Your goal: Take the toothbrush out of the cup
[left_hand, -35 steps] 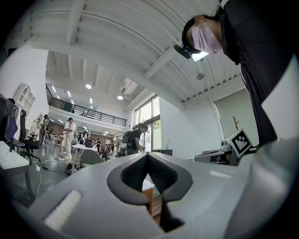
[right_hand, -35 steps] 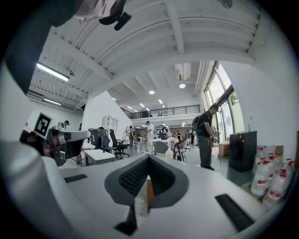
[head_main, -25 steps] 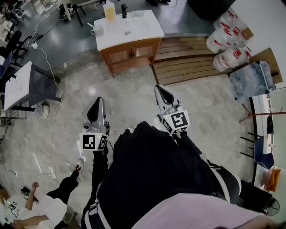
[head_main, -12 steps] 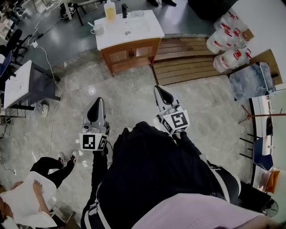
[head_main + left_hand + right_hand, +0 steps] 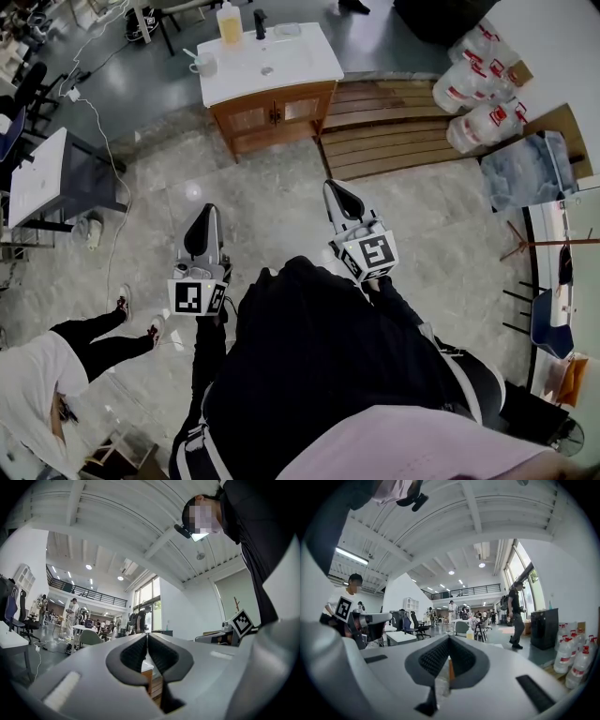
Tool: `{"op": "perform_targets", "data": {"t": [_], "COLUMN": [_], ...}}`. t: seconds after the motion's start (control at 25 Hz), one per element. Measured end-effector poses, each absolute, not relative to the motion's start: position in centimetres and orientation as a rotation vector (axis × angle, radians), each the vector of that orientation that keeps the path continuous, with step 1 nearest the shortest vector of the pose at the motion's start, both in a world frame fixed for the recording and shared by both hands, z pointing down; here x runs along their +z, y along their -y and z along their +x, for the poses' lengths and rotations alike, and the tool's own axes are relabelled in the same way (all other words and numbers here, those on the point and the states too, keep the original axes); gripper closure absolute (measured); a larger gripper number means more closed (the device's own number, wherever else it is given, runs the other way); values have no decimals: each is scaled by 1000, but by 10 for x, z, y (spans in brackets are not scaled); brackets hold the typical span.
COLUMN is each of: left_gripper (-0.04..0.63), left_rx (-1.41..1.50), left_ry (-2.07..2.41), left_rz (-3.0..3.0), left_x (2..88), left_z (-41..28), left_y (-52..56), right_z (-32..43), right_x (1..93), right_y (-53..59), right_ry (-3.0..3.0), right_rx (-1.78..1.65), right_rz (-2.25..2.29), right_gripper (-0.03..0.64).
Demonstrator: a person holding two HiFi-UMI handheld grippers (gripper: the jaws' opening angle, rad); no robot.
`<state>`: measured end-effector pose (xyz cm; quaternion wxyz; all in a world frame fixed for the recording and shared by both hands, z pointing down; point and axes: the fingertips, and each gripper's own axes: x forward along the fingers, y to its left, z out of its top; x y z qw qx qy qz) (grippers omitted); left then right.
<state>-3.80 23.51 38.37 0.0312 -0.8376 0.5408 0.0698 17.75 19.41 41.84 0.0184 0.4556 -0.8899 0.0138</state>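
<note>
A white cup (image 5: 203, 65) with a toothbrush (image 5: 192, 53) standing in it sits on the left end of a white sink top (image 5: 300, 58) over a wooden cabinet, far ahead across the floor. My left gripper (image 5: 203, 210) is held in front of the person's body, shut and empty, pointing toward the cabinet. To its right my right gripper (image 5: 333, 186) is also shut with nothing in it. In the left gripper view the jaws (image 5: 146, 637) meet at the tips. The right gripper view shows the same (image 5: 449, 639). Both are well short of the cup.
A bottle of yellow liquid (image 5: 229, 22) and a black tap (image 5: 260, 21) stand on the sink top. A wooden platform (image 5: 403, 122) and several water jugs (image 5: 473, 84) lie to the right. A white desk (image 5: 37, 178) is at left. A person (image 5: 56, 375) walks at lower left.
Both grippers have stayed where they were, still shut. The person at lower left has stood up and shifted along the floor.
</note>
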Motion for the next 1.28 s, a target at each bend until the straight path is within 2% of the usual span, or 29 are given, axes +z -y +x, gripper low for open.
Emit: {"op": "perform_targets", "data": {"t": [0.08,0.16,0.6,1.04,1.28], "left_gripper": [570,500,327,296,296], "left_rx": [212,209,183,191,213], "left_ry": [-1668,-1676,-1688,-1759,-1765], "left_rz": [-2582,-2581,-2604,-2606,-2598], "left_x": [385,385,395,415,423], "left_z": [-38,-38,-16,8,-11], "left_y": [-235,-235,-224,-200,-159], "right_z": [176,176,192,205,187], "right_x": [419,419,420,426,433], "right_y": [-194,-195,-191,-168,-131], "right_ry": [2766,2769,2775,2811,2820], "right_rx": [44,45,59,84,71], "right_rz": [1408,1400,1377,1276,1265], "right_gripper": [617,617,617,617,617]}}
